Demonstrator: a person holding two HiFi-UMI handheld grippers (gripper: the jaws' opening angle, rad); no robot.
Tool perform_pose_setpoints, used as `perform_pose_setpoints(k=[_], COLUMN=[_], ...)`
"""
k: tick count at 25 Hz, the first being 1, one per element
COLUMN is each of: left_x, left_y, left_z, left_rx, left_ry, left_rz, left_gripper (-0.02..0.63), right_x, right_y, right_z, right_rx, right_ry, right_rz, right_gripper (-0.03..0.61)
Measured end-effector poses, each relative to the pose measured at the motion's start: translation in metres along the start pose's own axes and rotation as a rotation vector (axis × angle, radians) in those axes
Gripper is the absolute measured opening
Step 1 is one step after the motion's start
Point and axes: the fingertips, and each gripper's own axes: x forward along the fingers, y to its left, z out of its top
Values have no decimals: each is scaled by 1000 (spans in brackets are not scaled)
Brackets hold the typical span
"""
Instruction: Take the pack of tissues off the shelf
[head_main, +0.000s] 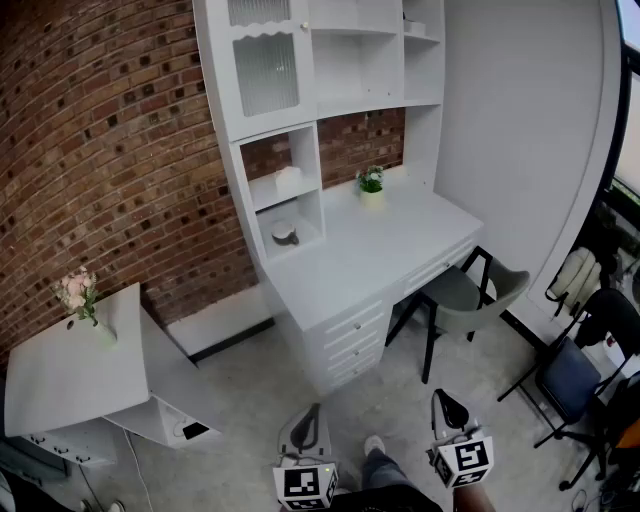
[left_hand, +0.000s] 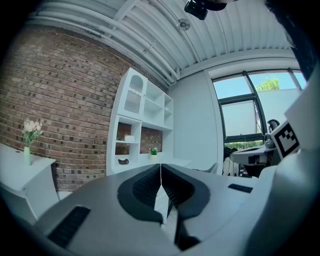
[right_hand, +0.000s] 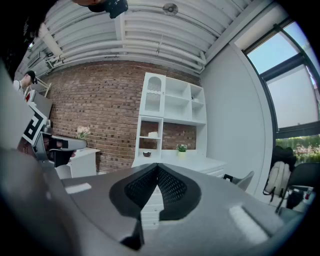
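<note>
The pack of tissues (head_main: 288, 178) is a small white block on the upper open shelf of the white desk unit (head_main: 380, 250), against the brick wall. It also shows far off as the white pack (left_hand: 129, 138) in the left gripper view and the pack (right_hand: 153, 134) in the right gripper view. My left gripper (head_main: 312, 410) and right gripper (head_main: 442, 394) are low at the bottom of the head view, well short of the desk. The left gripper (left_hand: 160, 166) and the right gripper (right_hand: 158, 167) both have their jaws shut with nothing between them.
A dark small object (head_main: 285, 236) lies in the cubby below the tissues. A potted plant (head_main: 371, 181) stands on the desktop. A grey chair (head_main: 465, 290) sits at the desk's right. A white table (head_main: 60, 375) with a flower vase (head_main: 80, 298) stands left. More chairs (head_main: 575, 375) are at far right.
</note>
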Motion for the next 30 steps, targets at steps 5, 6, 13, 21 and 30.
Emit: perform_pose_setpoints(k=[5,6,13,21,30], left_x=[3,3,4,6,20], left_y=[-3,-3,1,5,12], left_z=[5,6,6,6,4], left_rx=[1,1,-3,-3,6], left_ry=[-4,-4,1,5,25], left_rz=[1,2,6,7,2], left_gripper=[12,12,12,12,11], right_x=[1,1,3,9,27], right_y=[-5,-5,-6,-4,-9], right_z=[0,0,2,3,-1], right_rx=[1,2,40,33,45], right_ry=[2,1,-25,-18,5], right_rz=[-1,-2,-3,-4,2], right_gripper=[3,3,3,3,3])
